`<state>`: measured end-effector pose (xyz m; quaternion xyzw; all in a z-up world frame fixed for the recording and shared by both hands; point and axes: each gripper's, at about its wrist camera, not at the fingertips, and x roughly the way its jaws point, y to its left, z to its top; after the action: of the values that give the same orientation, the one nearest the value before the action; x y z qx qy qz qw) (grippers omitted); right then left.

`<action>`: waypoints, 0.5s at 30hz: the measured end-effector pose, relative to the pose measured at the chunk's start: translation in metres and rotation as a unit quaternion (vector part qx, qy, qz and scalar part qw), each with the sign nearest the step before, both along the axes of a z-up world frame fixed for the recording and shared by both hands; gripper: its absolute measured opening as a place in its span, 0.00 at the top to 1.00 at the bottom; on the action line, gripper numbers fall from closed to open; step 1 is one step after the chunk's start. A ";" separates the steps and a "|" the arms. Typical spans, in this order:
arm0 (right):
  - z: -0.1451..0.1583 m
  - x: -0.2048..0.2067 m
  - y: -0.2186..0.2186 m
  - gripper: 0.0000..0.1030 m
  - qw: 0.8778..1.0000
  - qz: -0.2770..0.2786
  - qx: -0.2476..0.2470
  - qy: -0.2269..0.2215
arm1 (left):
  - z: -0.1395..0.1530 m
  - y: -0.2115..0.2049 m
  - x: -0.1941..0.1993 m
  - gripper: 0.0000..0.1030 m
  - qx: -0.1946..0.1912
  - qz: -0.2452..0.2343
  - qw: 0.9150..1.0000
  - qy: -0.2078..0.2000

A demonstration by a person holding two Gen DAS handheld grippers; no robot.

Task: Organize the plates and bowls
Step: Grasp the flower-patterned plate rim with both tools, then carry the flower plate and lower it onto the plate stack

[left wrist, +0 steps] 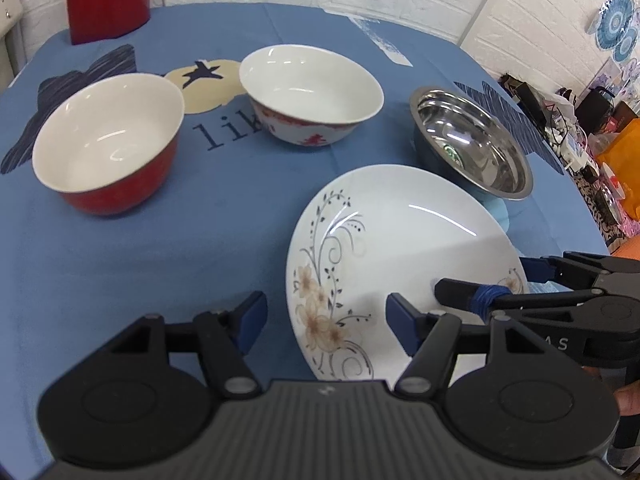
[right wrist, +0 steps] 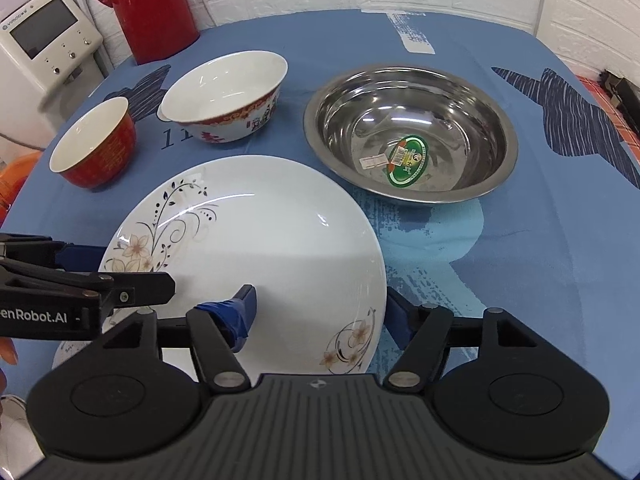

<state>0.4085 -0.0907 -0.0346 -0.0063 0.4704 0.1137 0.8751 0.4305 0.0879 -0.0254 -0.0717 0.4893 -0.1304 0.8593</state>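
Plates and bowls sit spread over the blue tablecloth (right wrist: 520, 280): the floral plate (right wrist: 256, 240) lies nearest you, the steel bowl (right wrist: 412, 136) at about two o'clock from it in your right wrist view, the white bowl with red trim (right wrist: 228, 96) at eleven o'clock, and the red bowl (right wrist: 96, 144) at ten o'clock, beside the white one. A red thermos (right wrist: 152, 4) stands at the far edge, out of the way. Your right gripper (right wrist: 320, 316) is spread wide and straddles the plate's near right rim — one finger over the plate face, the other outside the edge on the cloth — so it grips nothing yet. Your left gripper (left wrist: 324, 316) is also spread, one finger left of the plate over bare cloth, the other above the plate's near part. The likely step is taking the plate by its rim. Lower the right fingers until the outer pad sits below the lip, then press them together squarely across the rim; glazed china is slick, so a shallow or slanted pinch may let it tip. Keep the left gripper just clear of the right one, since the two are nearly touching over the plate, and lift level — the steel bowl stands close at the plate's far right edge
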 end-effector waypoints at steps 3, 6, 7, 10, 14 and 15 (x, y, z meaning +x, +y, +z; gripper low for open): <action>0.001 0.000 0.003 0.45 1.000 -0.005 -0.002 0.008 | 0.000 -0.002 0.000 0.34 0.003 -0.001 1.000 0.003; 0.002 0.001 0.003 0.53 1.000 -0.006 -0.004 0.009 | 0.001 -0.004 0.000 0.59 0.007 -0.004 1.000 0.006; 0.003 0.000 -0.001 0.61 1.000 -0.009 0.001 0.008 | 0.001 -0.006 0.000 0.72 0.012 -0.007 1.000 0.008; 0.004 -0.002 -0.013 0.79 1.000 -0.018 0.016 0.000 | 0.001 -0.004 0.001 0.80 0.014 0.003 1.000 0.010; 0.003 -0.007 -0.019 0.85 0.999 -0.024 0.032 -0.004 | 0.001 -0.002 0.001 0.83 0.009 0.014 1.000 0.014; 0.003 -0.009 -0.018 0.85 0.999 -0.024 0.033 -0.004 | 0.002 -0.002 0.000 0.83 0.013 0.015 1.000 0.013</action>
<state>0.3994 -0.1082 -0.0312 0.0333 0.4632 0.1083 0.8790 0.4305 0.0855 -0.0237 -0.0699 0.5009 -0.1099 0.8556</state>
